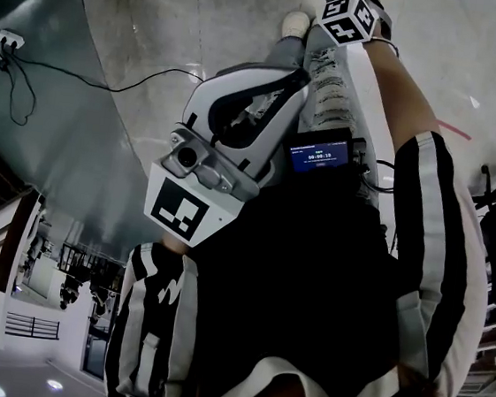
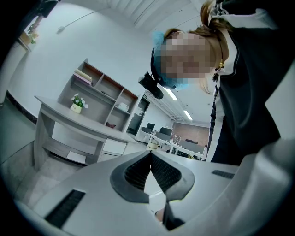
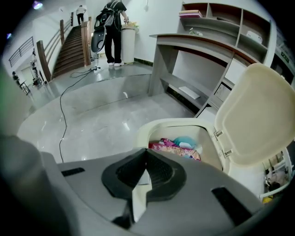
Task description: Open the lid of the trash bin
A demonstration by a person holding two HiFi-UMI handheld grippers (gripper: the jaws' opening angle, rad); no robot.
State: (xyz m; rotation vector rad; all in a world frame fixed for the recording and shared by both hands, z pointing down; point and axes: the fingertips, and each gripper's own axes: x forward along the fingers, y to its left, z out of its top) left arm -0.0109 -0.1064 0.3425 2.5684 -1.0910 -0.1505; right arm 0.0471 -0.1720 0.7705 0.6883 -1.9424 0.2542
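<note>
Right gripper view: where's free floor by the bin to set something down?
Bare floor left of the bin, out to the cable, is free. Crowded: the desk stands behind the bin, the raised lid fills its right side, and wrappers lie inside.

dim head view | bright claw views | fisheye edges | floor glare
</note>
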